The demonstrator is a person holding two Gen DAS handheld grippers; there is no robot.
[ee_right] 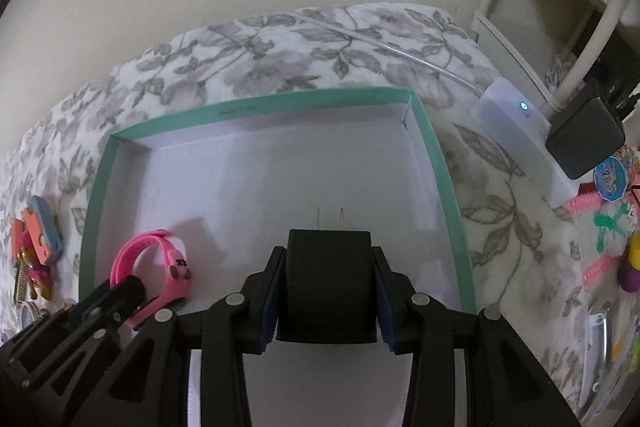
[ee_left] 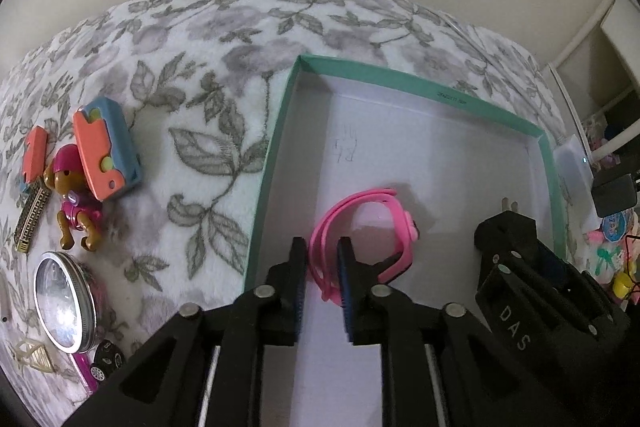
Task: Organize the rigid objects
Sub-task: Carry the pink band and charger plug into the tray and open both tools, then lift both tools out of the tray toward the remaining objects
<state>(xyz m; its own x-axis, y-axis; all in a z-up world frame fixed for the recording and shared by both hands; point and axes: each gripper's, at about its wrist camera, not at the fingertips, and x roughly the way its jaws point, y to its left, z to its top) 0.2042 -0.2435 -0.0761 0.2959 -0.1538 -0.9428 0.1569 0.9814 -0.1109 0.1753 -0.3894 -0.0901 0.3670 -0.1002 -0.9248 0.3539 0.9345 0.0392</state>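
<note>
A shallow box with teal walls [ee_left: 276,143] [ee_right: 440,163] and a white floor lies on a floral blanket. My left gripper [ee_left: 322,259] is over the box with its fingers either side of the strap of a pink watch [ee_left: 404,223] [ee_right: 176,263]; a small gap shows, so it looks open. My right gripper [ee_right: 328,267] is shut on a black plug adapter [ee_right: 328,287], prongs pointing forward, low over the box's near right part. That adapter also shows in the left wrist view [ee_left: 506,231].
Left of the box lie an orange and blue puzzle block [ee_left: 106,151], a toy dog figure [ee_left: 74,203], a gold tower model [ee_left: 32,219] and a round glass-lidded tin [ee_left: 66,301]. Right of it are a white power strip [ee_right: 516,139] and small toys [ee_right: 612,223].
</note>
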